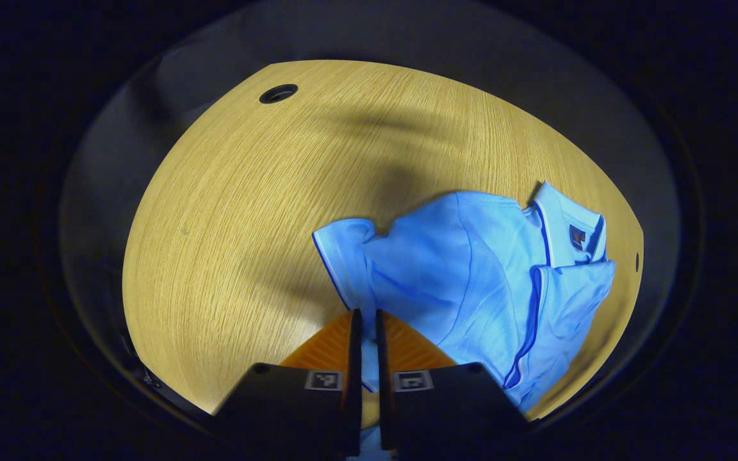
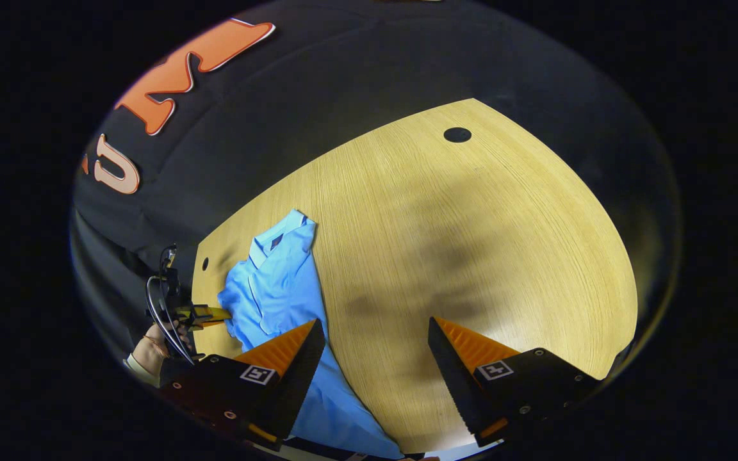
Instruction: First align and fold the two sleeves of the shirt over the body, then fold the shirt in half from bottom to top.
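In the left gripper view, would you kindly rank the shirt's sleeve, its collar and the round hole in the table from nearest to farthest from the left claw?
1. Sleeve: just ahead of the left claw, slightly left.
2. Collar: farther off, to the right.
3. Round hole: farthest, at the table's far end, upper left.

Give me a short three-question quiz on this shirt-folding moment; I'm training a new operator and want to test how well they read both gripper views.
1. True or false: the right gripper is open over the table.
2. The left gripper has its fingers: A) spread wide over bare wood, B) nearly together at the edge of the shirt, C) around the collar.
3. Fill in: in the right gripper view, the shirt lies toward the ____ side of the table.

Key: 1 true; 2 B; 3 left.
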A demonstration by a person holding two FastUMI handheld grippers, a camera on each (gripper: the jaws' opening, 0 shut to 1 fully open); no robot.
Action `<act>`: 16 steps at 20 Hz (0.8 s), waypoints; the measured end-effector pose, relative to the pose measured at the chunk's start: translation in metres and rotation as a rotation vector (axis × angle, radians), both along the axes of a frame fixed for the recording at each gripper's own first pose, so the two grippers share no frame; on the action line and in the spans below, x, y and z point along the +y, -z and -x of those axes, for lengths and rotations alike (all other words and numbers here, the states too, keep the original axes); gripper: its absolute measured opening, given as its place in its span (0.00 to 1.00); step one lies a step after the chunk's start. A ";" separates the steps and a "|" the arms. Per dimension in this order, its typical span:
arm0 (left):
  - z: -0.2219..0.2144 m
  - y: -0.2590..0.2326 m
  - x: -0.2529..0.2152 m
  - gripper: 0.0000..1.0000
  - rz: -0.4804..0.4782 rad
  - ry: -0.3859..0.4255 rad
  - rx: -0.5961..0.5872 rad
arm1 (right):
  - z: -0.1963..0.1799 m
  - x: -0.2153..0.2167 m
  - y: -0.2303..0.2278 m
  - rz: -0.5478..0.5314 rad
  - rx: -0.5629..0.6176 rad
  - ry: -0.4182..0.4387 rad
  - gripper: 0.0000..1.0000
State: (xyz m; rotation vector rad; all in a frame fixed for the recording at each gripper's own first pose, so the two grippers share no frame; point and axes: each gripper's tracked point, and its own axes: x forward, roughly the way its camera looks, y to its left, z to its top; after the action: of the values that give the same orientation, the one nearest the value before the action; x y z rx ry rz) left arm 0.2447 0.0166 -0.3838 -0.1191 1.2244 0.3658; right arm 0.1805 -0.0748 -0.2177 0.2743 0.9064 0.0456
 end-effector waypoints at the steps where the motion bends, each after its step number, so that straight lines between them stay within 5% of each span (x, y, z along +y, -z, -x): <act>1: 0.000 0.000 -0.001 0.06 0.001 0.006 0.001 | -0.001 0.001 0.000 0.000 0.001 -0.003 0.98; 7: -0.002 -0.016 -0.010 0.06 -0.013 0.081 -0.006 | -0.001 0.003 -0.001 0.003 -0.009 -0.012 0.98; 16: -0.020 -0.064 -0.149 0.06 0.107 0.354 -0.045 | 0.011 -0.001 -0.014 0.009 -0.047 -0.003 0.98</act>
State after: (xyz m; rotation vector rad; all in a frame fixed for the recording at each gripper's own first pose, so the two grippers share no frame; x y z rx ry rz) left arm 0.2648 -0.1325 -0.3198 -0.0012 1.1935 -0.0100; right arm 0.1700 -0.0763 -0.2035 0.2630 0.8597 0.0504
